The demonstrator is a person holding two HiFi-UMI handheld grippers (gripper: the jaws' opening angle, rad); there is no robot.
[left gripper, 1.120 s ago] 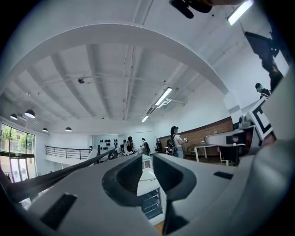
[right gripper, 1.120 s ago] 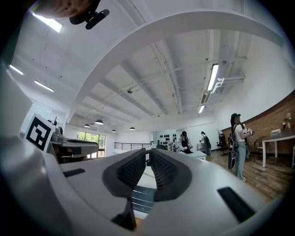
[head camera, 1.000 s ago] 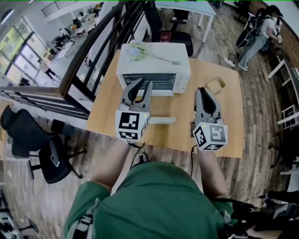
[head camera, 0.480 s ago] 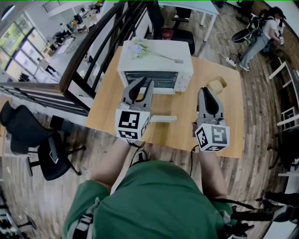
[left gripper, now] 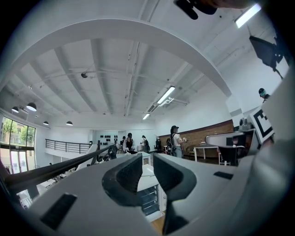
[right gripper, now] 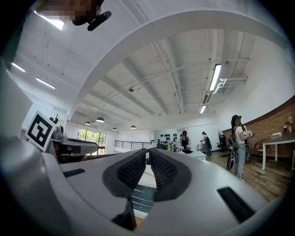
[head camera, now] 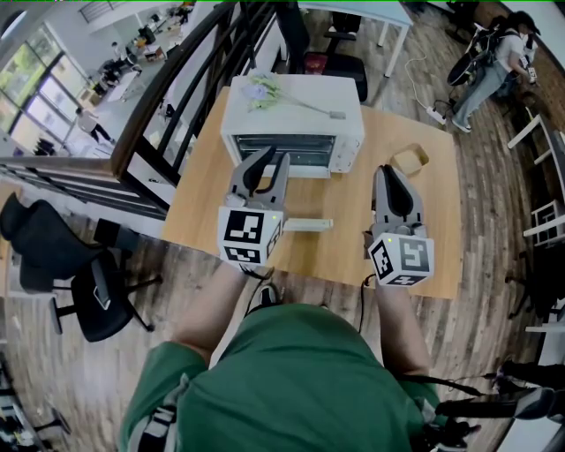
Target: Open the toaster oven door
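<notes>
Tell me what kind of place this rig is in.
Probably an open-plan office or lab mezzanine, not a kitchen: the toaster oven sits on a wooden table beside a railing, with an office chair and a white desk nearby and strip lights overhead.

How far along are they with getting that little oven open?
Nothing looks done yet: the toaster oven has its door still closed. In hand: the left gripper and the right gripper are held over the table in front of the oven, jaws together, both holding nothing. Left to do: take hold of the door and pull it open.
</notes>
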